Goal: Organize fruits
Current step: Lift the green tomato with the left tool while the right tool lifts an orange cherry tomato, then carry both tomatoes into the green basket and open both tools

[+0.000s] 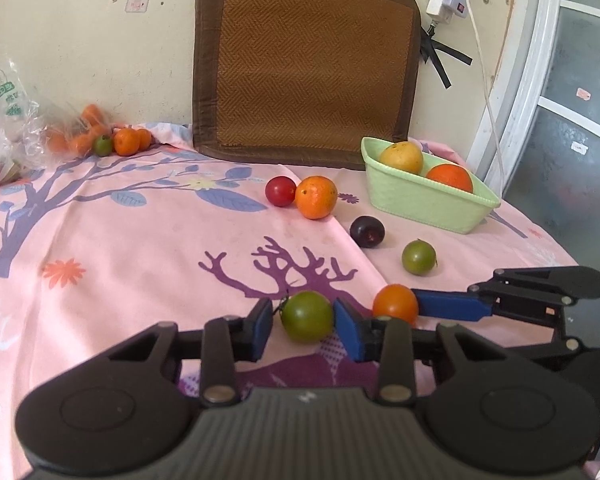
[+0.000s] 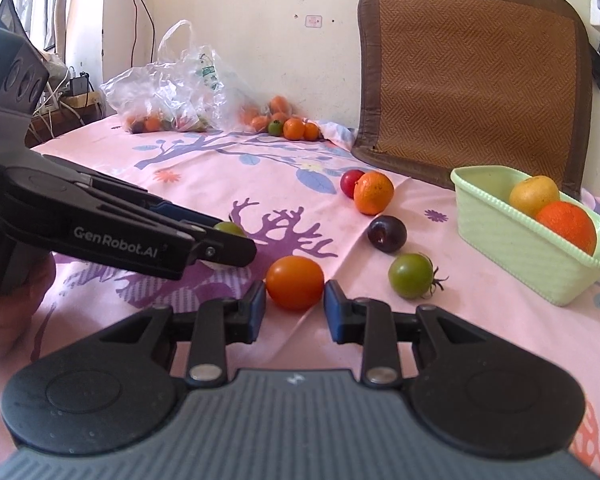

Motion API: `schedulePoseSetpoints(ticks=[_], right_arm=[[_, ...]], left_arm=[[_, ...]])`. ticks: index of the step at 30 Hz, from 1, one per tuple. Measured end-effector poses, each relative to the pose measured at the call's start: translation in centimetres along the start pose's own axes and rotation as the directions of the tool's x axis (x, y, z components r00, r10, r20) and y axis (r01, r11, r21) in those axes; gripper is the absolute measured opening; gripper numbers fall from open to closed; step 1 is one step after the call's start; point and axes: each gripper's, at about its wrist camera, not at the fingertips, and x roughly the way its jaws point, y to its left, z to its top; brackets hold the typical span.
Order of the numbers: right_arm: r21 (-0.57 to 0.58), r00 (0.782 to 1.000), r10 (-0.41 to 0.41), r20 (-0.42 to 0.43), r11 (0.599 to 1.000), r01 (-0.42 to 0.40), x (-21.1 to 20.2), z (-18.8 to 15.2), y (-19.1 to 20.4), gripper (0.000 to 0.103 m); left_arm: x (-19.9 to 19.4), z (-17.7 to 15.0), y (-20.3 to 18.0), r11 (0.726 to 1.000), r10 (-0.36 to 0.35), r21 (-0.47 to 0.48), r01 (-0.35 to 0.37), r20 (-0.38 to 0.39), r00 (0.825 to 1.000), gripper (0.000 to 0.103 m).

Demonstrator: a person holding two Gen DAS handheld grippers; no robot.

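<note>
Fruit is lying scattered over the pink tablecloth (image 1: 140, 248), and both tools are working at its near edge. Farthest left, a plastic bag (image 2: 172, 92) and a small heap of oranges (image 1: 126, 141) are sitting by the wall, well away from the action. Moving right, the left gripper (image 1: 303, 322) is bracketing a green tomato (image 1: 307, 316): its right pad is touching the skin, its left pad is sitting just beside it, so the jaws are nearly closed but I cannot tell whether the fruit is truly clamped. Next, the right gripper (image 2: 295, 300) is straddling an orange tomato (image 2: 295, 288), fingers partly open with both pads at the fruit's flanks; a firm hold is not evident here either. Beyond these are lying a red tomato (image 1: 280, 191) touching an orange (image 1: 316, 197), then a dark plum (image 1: 366, 231) and a second green tomato (image 1: 419, 257). At far right, the green basket (image 1: 404, 200) is already holding a yellow fruit and an orange.

Doing this step well probably means closing gently, since ripe tomatoes bruise, centring each fruit between the pads so it is not squirting sideways, and lifting straight up. The two tools are sitting close together, so staggering the lifts and carrying one fruit to the basket at a time should be avoiding a collision.
</note>
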Motion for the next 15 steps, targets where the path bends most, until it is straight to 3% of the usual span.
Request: schedulePoseSetpoints(ticks=[7,12,15], right_arm=[[0.032,0.999,-0.007,0.031,0.999,0.006,-0.6,-0.1,-0.5,0.033],[0.103,0.997,-0.024,0.069,0.994,0.017,-1.4,-0.3,-1.8,0.033],[0.120,0.992,-0.074,0.105,0.991,0.061,-2.3,-0.1,-3.0,0.033]], left_arm=[[-0.6,-0.1,0.0,1.000,-0.029,-0.011,0.029,0.028,0.999,0.033],[-0.1,0.9,-0.2,0.990,-0.121,-0.074,0.123,0.031,0.992,0.033],[0.4,2.5,-0.8,0.984,-0.160,-0.070,0.163,0.044,0.986,0.033]])
